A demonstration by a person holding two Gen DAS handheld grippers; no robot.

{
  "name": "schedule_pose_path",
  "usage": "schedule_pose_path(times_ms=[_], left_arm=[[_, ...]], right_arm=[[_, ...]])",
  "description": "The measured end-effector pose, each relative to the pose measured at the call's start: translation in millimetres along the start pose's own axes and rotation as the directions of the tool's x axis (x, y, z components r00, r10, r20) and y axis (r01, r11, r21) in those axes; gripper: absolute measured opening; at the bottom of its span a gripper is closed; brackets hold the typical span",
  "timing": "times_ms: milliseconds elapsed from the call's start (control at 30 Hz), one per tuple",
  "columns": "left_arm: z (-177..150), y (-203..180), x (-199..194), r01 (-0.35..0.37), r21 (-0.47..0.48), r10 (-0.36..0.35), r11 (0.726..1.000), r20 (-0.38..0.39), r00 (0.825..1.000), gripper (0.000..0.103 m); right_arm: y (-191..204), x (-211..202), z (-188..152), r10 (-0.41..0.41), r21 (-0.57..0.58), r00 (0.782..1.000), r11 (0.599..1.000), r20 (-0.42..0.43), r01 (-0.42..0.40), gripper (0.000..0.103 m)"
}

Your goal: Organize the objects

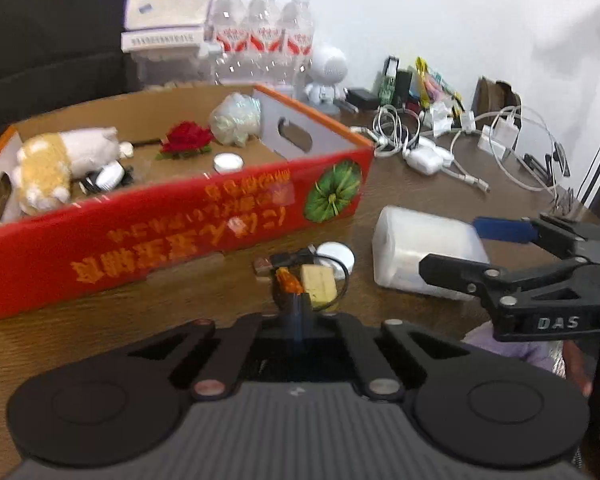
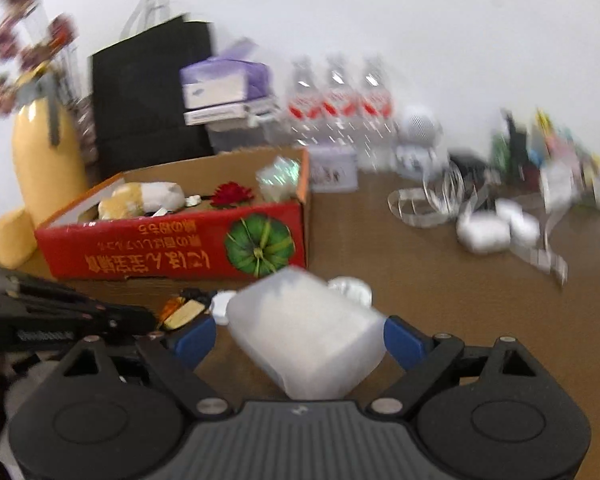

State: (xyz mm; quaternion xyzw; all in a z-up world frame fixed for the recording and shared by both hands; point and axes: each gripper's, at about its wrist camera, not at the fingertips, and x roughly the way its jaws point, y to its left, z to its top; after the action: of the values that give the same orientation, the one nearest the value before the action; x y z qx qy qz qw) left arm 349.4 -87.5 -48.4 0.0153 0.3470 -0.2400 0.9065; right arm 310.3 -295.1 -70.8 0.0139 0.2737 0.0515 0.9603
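The right hand-held gripper [image 2: 300, 338] stood wide, its blue pads [image 2: 400, 342] on either side of a frosted white plastic container [image 2: 304, 340] low in the middle of the right wrist frame. The pads looked just beside the container's walls, though motion blur made contact hard to judge. The container lay on the brown tabletop [image 2: 440, 300], near the front right corner of the red cardboard box [image 2: 172, 246], which already held a plush toy [image 2: 144, 198] and a red flower [image 2: 232, 195].

In the left wrist frame, the left hand-held gripper [image 1: 296, 304] was drawn narrow around a small orange and dark object [image 1: 288, 282] at lower centre; what it was stayed unclear. A yellowish block [image 1: 318, 284] and a white round disc [image 1: 336, 254] lay just beyond it.

To do the grasp well, the right pads should probably close squarely on the container's flat sides, near its middle, since the smooth plastic could slip or twist. Lifting it clear of the box's front wall before moving over the box would avoid a knock.
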Motion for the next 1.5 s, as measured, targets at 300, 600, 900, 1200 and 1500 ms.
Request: schedule_pose_path(times_ms=[300,600,900,1200,1500], left_arm=[[19.4,8.3,22.8,0.003,-0.075,-0.006,0.997,-0.029,1.0,0.022],[13.5,14.6,26.1,0.024,-0.135,-0.029,0.991,-0.038,0.999,0.008],[11.4,27.9,-33.0,0.071,-0.225,-0.053,0.972,0.088,0.995,0.008],[-1.6,29.2,-103.7,0.03,-0.285,0.027,0.958,0.194,0.981,0.008],[-64.9,8.1,-173.1,0.014,-0.367,0.077,0.93,0.23,0.97,0.008]], right_arm=[[-9.4,23.4,5.4,0.072,-0.046,0.995,0.996,-0.066,-0.075,0.084],[-4.6,28.1,-2.8,0.101,-0.072,0.989,0.991,-0.106,-0.109,0.067],[1.8,20.0,15.7,0.129,-0.256,0.991,0.96,0.035,-0.116,0.09],[6.5,24.9,19.7,0.168,-0.319,0.983,0.93,-0.08,-0.185,0.072],[-4.8,-28.9,-10.9,0.095,-0.263,0.99,0.957,-0.106,-0.12,0.088]])
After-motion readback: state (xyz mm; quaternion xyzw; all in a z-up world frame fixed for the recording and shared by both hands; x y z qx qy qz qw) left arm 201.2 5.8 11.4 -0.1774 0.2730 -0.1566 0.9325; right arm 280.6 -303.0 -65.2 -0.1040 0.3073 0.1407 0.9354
